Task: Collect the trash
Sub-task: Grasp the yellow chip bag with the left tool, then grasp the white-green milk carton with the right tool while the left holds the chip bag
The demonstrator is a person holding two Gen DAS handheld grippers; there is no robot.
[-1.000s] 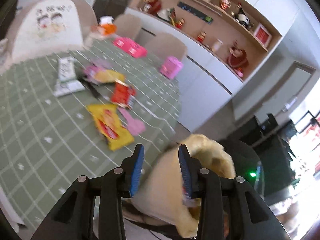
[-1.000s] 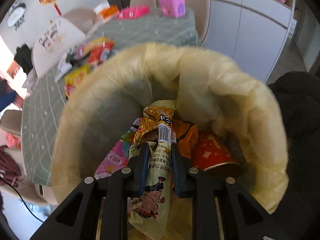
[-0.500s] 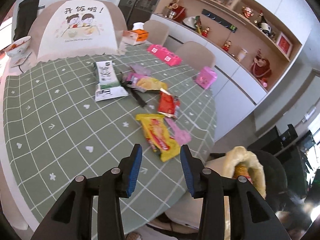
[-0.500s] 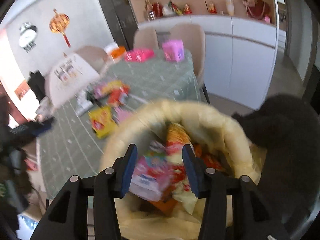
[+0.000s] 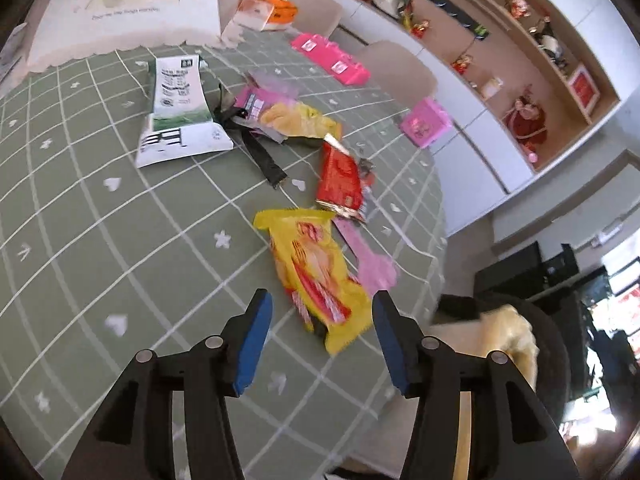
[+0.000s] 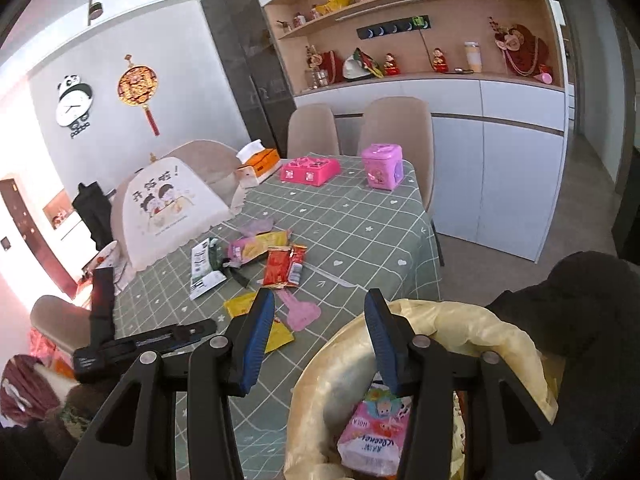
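the left gripper (image 5: 320, 318) has its blue-padded fingers (image 5: 252, 344) spread wide with nothing gripped; its jaws have just been opening, and the near end of a yellow snack wrapper (image 5: 316, 276) shows in the gap between them, lying flat on the desk (image 5: 100, 248) and untouched by the pads. just beyond that wrapper, on its right, lies a flat pink wrapper (image 5: 370, 260), and further on a red packet (image 5: 340, 180) with a torn silvery edge. past these sit a black strip (image 5: 262, 156), a crumpled pink and yellow bag (image 5: 284, 114), and a white and green pouch (image 5: 178, 116), all loose on the green checked cloth. a white food cover (image 5: 128, 12) with a cartoon print stands at the far side, with an orange tissue box (image 5: 276, 8) and pink toy boxes (image 5: 330, 58) nearer the far edge. the right gripper (image 6: 320, 330) also stands wide apart and holds nothing; its jaws have just been opening. it hangs above the mouth of a bin lined with a yellowish bag (image 6: 460, 320), which stands beside the desk's near corner. inside the bag lies a pink and white snack packet (image 6: 372, 436) among other wrappers. the left gripper's black frame shows low on the left of the right wrist view, over the desk edge.
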